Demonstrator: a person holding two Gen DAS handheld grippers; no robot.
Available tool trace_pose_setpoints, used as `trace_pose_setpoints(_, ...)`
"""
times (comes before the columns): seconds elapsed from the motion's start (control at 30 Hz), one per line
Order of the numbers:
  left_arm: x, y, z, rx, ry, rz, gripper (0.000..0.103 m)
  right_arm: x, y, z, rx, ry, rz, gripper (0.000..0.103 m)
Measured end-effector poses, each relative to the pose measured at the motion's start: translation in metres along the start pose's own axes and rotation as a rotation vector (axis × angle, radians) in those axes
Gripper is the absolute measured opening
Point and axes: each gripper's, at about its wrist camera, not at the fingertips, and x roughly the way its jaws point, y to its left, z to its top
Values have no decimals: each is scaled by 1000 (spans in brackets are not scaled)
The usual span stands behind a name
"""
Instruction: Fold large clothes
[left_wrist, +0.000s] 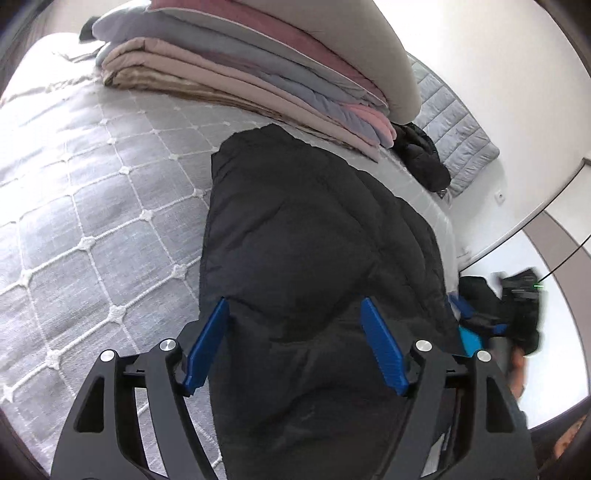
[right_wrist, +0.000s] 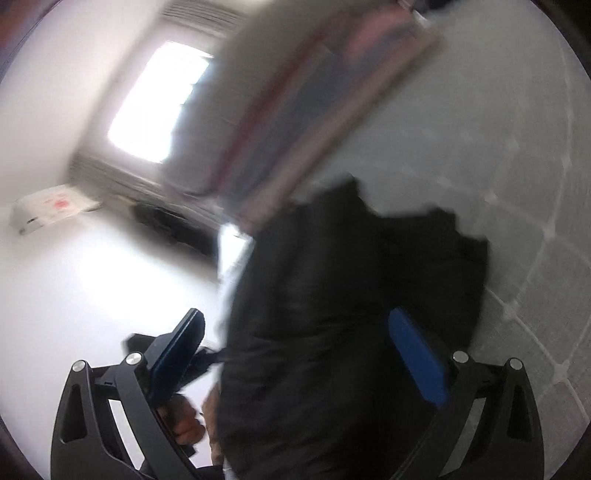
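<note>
A large black padded jacket (left_wrist: 314, 236) lies on a grey quilted bed (left_wrist: 92, 192), stretching from the folded stack toward me. My left gripper (left_wrist: 295, 310) is open, its blue fingers (left_wrist: 207, 347) spread above the jacket's near part, holding nothing. In the blurred right wrist view the same black jacket (right_wrist: 332, 314) fills the middle. My right gripper (right_wrist: 299, 325) is open, its blue fingers (right_wrist: 417, 358) wide on either side of the jacket's bulk. The right gripper also shows in the left wrist view (left_wrist: 517, 306), beside the bed's right edge.
A tall stack of folded blankets (left_wrist: 258, 74) sits at the far side of the bed. Another dark garment (left_wrist: 424, 155) and a grey quilted pad (left_wrist: 458, 140) lie beyond it. White floor (right_wrist: 92, 295) and a flat white package (right_wrist: 51, 210) are at the bed's side.
</note>
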Motion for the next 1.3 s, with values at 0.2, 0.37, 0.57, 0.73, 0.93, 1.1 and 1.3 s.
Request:
trace_pose_setpoints(0.2, -11, -15, -9, 89, -38, 116, 71, 36, 18, -24, -56, 168, -8, 96)
trace_pose_setpoints(0.37, -12, -33, -15, 210, -62, 222, 72, 41, 6, -27, -22, 146, -67, 96)
trace_pose_setpoints(0.57, -19, -59, -30, 373, -101, 332, 73, -17, -3, -39, 74, -119, -263, 96)
trace_pose_setpoints(0.73, -25, -67, -42, 432, -106, 345, 78, 3, -77, -52, 420, -23, -185, 96)
trace_pose_setpoints(0.93, -34, -10, -31, 71, 32, 40, 78, 23, -94, -58, 512, 30, -34, 96)
trace_pose_setpoints(1.1, -23, 50, -35, -216, 128, -119, 78, 30, -90, -55, 483, 64, -15, 96)
trace_pose_setpoints(1.3, -5, 58, -45, -242, 195, -147, 79, 58, -61, -52, 379, 140, -118, 96)
